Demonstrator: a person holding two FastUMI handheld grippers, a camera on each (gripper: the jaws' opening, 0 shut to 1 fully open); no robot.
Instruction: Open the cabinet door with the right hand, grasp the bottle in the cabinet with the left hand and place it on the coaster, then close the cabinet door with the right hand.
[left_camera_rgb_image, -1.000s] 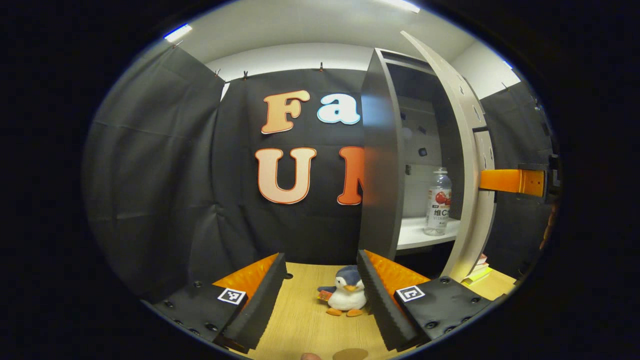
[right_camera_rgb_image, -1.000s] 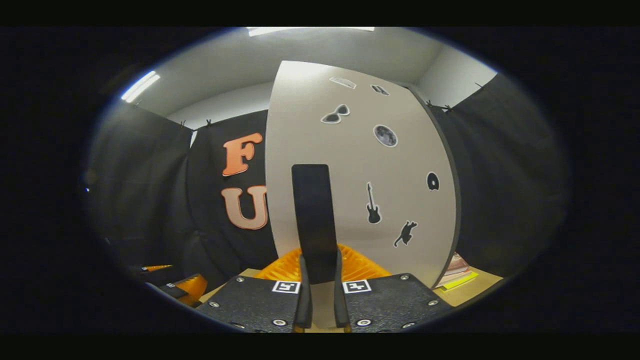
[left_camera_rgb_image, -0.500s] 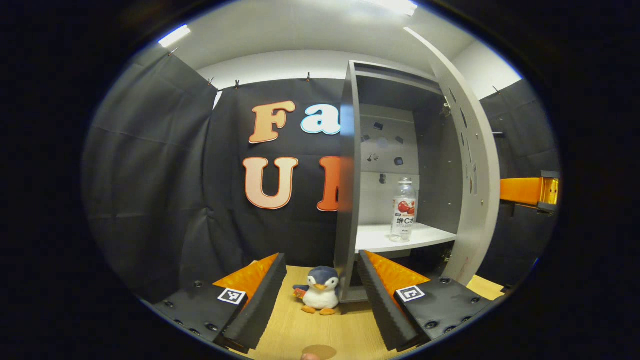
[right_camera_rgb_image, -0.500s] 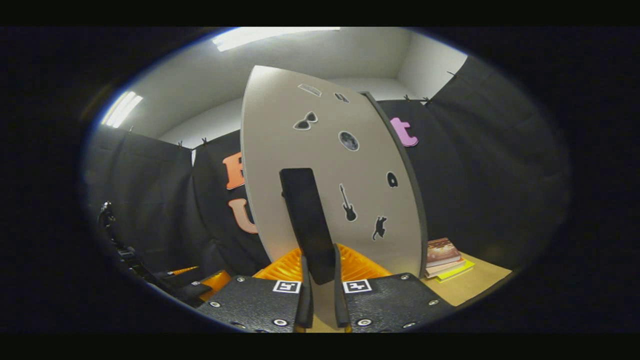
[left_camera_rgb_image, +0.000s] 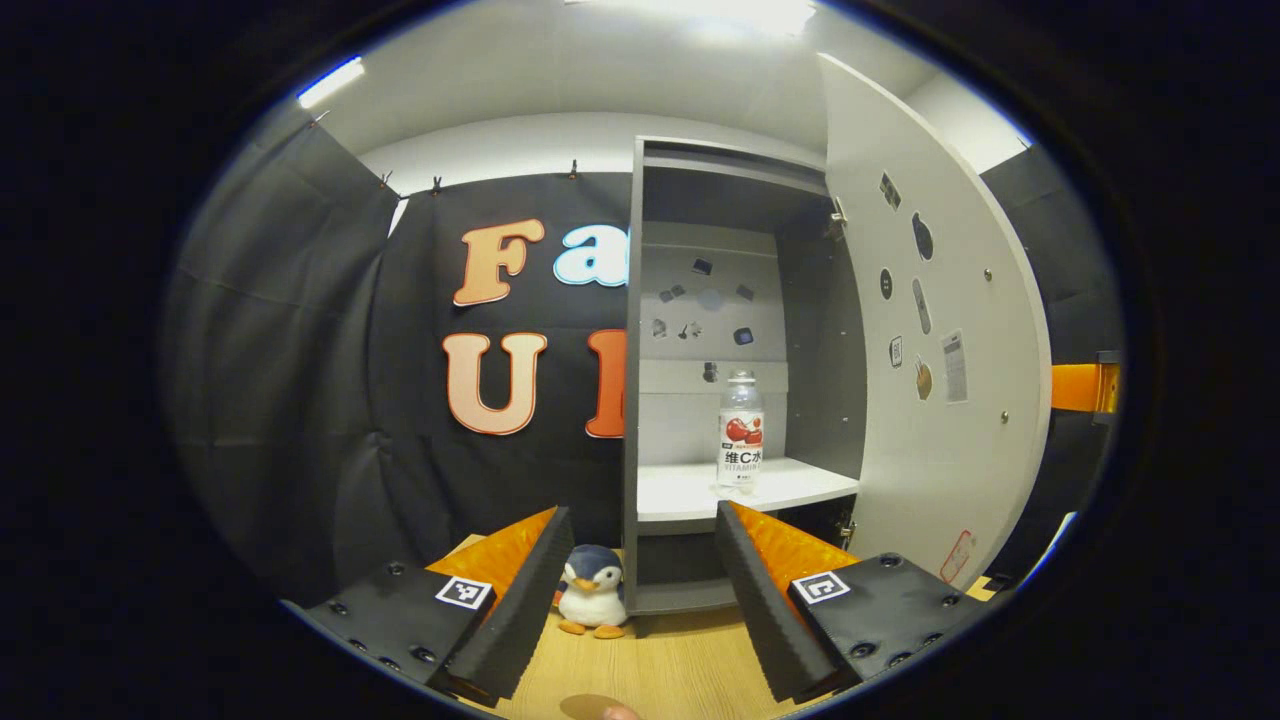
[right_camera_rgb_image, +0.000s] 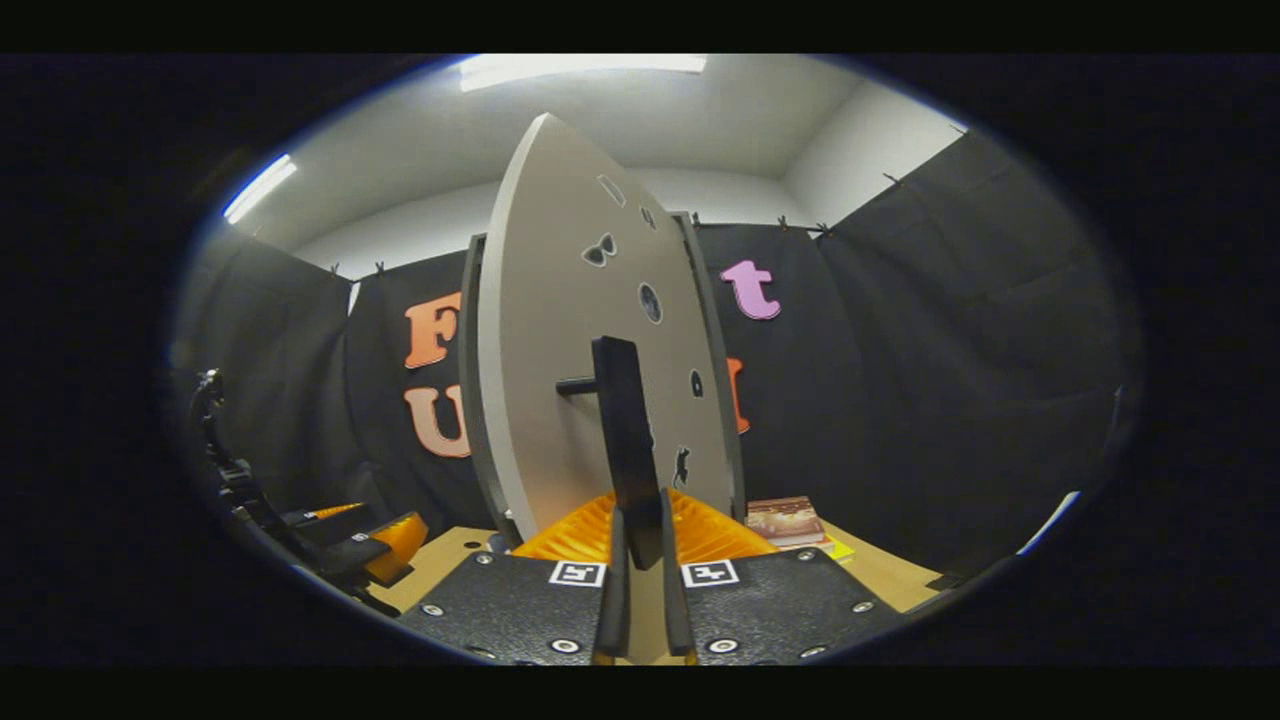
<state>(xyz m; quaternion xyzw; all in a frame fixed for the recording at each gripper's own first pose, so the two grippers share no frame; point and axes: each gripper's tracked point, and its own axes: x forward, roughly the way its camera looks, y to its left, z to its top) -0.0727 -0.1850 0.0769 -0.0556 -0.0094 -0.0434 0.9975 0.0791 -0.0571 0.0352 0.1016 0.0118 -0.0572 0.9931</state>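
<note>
Oddly, right tongs (right_camera_rgb_image: 640, 545) half-hide the door handle (right_camera_rgb_image: 625, 450).

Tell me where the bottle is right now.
In the left gripper view, the bottle stands upright on the white shelf inside the open cabinet, toward the shelf's right, left of the open door.

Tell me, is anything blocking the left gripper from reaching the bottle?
Nothing visible. The door is swung wide, and the bottle stands alone on the shelf, straight ahead of the open left gripper. The toy penguin sits lower, on the table.
</note>
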